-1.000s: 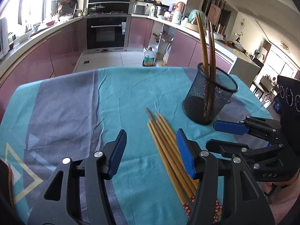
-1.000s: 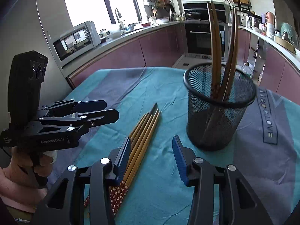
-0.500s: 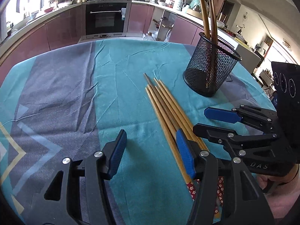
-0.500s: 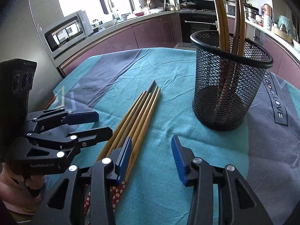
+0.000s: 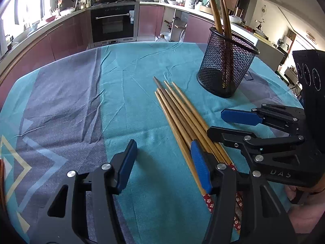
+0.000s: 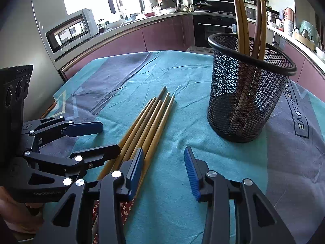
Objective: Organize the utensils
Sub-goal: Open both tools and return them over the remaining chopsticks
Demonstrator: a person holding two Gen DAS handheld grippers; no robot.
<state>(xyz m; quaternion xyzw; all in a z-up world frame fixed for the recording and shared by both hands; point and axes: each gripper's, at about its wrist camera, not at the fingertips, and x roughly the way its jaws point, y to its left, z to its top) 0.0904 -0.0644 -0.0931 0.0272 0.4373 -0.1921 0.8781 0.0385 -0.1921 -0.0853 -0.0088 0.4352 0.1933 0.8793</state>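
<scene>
Closing in: both grippers have dropped low over the chopsticks (image 5: 182, 116) lying loose on the tablecloth (image 5: 126, 77).
Right gripper (image 6: 164, 162): jaws just narrowing, nothing between them.
Left gripper (image 5: 162, 156): agape, empty.
Mesh holder (image 6: 243, 93): two pairs already standing inside.
Meaning: pickup looks imminent.

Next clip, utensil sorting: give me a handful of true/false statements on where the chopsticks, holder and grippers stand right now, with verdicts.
1. The mesh holder stands upright on the tablecloth. True.
2. The holder is empty. False: a few chopsticks already stand in it.
3. A bundle of loose chopsticks lies flat on the cloth beside the holder. True.
4. The right gripper is clamped on a chopstick. False: its jaws have just been closing, but nothing sits between them; the bundle lies just outside one finger.
5. The left gripper holds the holder's rim. False: it is open over bare cloth, with the bundle under one finger.
</scene>
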